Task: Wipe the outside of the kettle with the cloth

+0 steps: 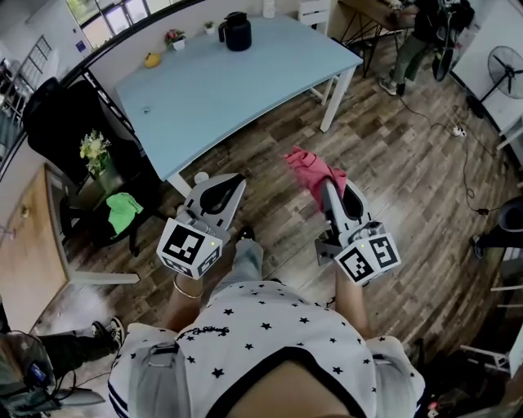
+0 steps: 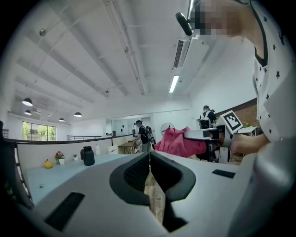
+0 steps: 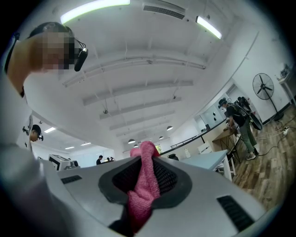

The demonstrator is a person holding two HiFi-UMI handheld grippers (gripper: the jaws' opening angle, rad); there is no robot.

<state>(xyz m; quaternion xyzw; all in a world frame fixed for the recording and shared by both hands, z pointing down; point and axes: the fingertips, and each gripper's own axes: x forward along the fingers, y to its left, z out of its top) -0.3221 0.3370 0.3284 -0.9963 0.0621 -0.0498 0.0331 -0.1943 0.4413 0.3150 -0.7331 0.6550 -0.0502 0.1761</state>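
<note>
Right tool (image 3: 142,159) clamps pink cloth (image 3: 143,190); left tool (image 2: 149,162), closed empty, faces distant kettle (image 2: 88,156).

Open-plan office or lab space: wood-plank floor (image 1: 409,171), pale blue worktop (image 1: 245,82), pedestal fan (image 1: 506,63), ceiling strip light (image 2: 174,84), person (image 1: 421,37) at a far desk (image 1: 372,11).

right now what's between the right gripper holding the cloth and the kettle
From the right gripper, the head view shows wooden floor, then bare blue tabletop up to the kettle at the far edge.
</note>
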